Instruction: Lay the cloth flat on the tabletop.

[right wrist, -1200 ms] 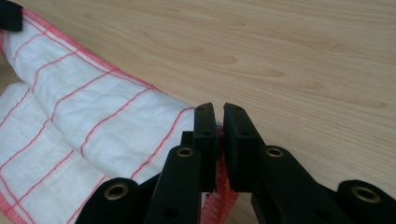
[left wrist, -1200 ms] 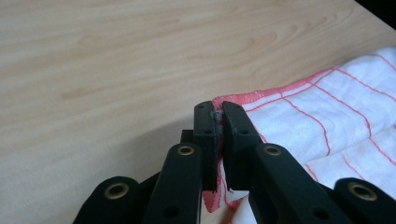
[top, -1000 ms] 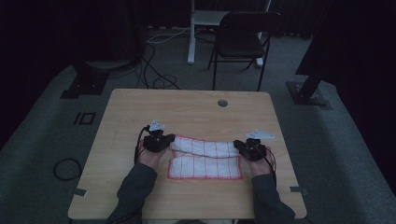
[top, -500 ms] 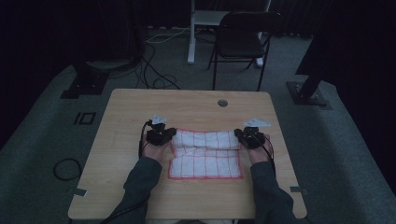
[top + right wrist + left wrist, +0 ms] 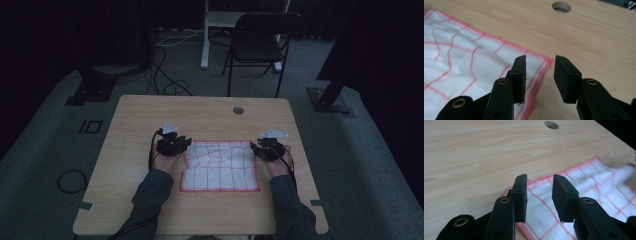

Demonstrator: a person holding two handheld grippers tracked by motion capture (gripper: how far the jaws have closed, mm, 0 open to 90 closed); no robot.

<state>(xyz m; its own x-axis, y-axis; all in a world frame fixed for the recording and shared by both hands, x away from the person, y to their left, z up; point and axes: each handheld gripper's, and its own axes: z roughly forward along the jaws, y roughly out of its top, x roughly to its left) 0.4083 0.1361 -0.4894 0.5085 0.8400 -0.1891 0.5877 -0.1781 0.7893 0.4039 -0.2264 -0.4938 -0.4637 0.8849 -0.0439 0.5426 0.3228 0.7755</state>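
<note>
Both claws had just been opening: left gripper (image 5: pixel 181 143) and right gripper (image 5: pixel 256 146) sat parted at the checked cloth's (image 5: pixel 220 167) far corners, pinching nothing, cloth flat on the table (image 5: pixel 140 112).

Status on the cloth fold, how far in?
Done: the cloth lies folded over on the table, its top layer wrinkled. In hand: nothing is gripped; the left gripper and right gripper have just been opening, each over a far corner, with the pads clear of the fabric. Left: probably smoothing the wrinkles and, if wanted, another fold.
</note>
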